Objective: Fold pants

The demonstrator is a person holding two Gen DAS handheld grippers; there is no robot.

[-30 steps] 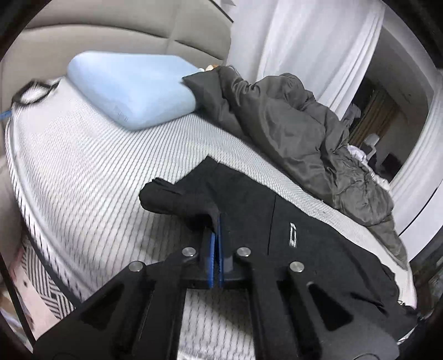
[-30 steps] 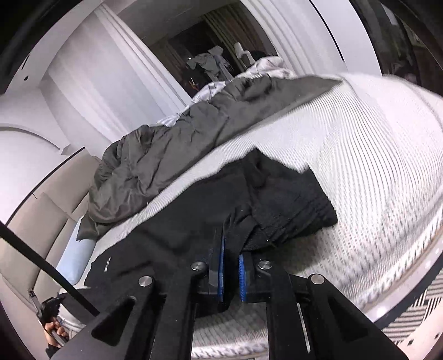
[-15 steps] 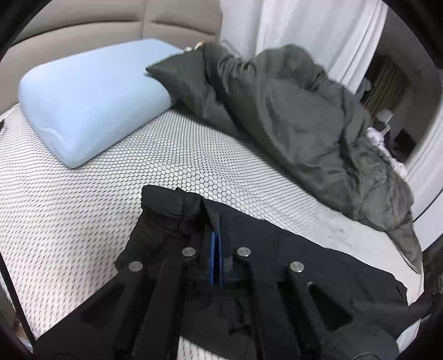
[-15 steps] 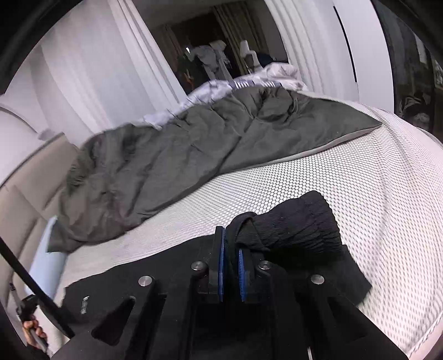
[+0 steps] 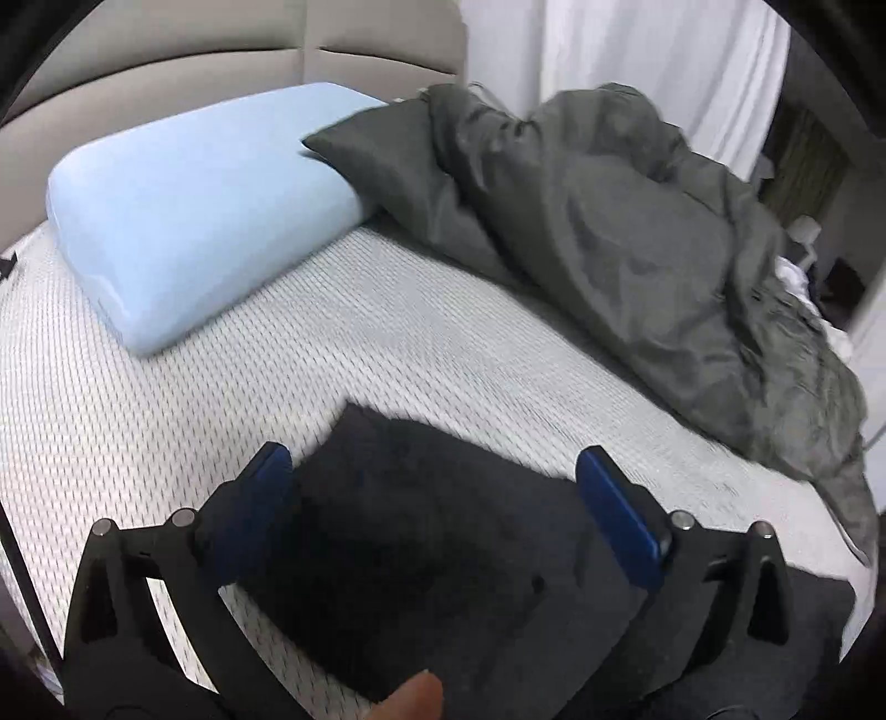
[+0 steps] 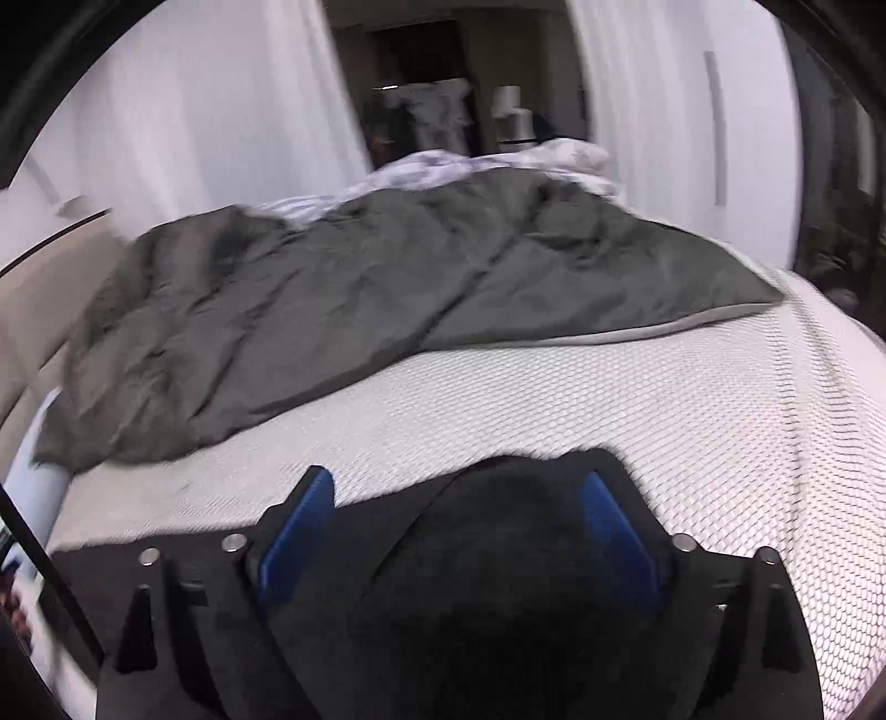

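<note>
Both grippers let go of the black pants on the bed.

Our left gripper (image 5: 432, 487) was opening, its blue pads (image 5: 620, 515) spread wide and pressing on nothing. The black pants (image 5: 443, 531) lay flat on the bed (image 5: 166, 421) under it, between the pads but not touched by them. Our right gripper (image 6: 459, 509) was opening too, with a bunched dark end of the pants (image 6: 509, 520) lying loose between its pads (image 6: 299, 520). A fingertip (image 5: 415, 698) showed at the bottom of the left view. Farther out we saw the white dotted bed cover, then a light blue pillow (image 5: 199, 210) by the headboard (image 5: 166, 66). A crumpled grey blanket (image 6: 387, 288) lay along the far side, touching the pillow, with white curtains (image 5: 637, 50) behind.
</note>
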